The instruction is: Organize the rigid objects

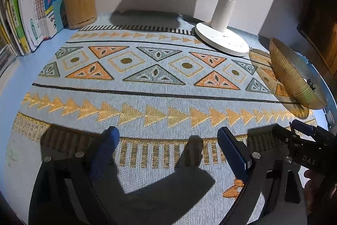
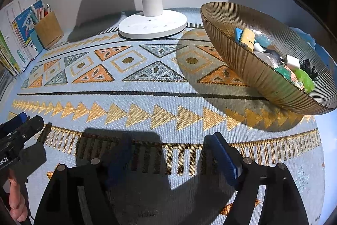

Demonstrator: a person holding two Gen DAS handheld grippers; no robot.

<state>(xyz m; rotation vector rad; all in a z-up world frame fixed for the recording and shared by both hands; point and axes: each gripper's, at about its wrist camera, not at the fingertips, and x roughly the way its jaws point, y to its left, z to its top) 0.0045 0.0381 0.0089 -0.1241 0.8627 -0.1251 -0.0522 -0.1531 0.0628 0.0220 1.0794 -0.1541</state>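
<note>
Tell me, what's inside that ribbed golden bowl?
The bowl holds a heap of small things: a yellow block, a white plug-like piece, green jelly-like bits and something black. Whatever lies beneath the heap or behind the near wall is hidden.

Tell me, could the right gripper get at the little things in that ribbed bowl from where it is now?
Probably yes. The right gripper is open and empty, the ribbed bowl sits ahead to its right on the patterned mat, open-topped, and nothing lies between them.
</note>
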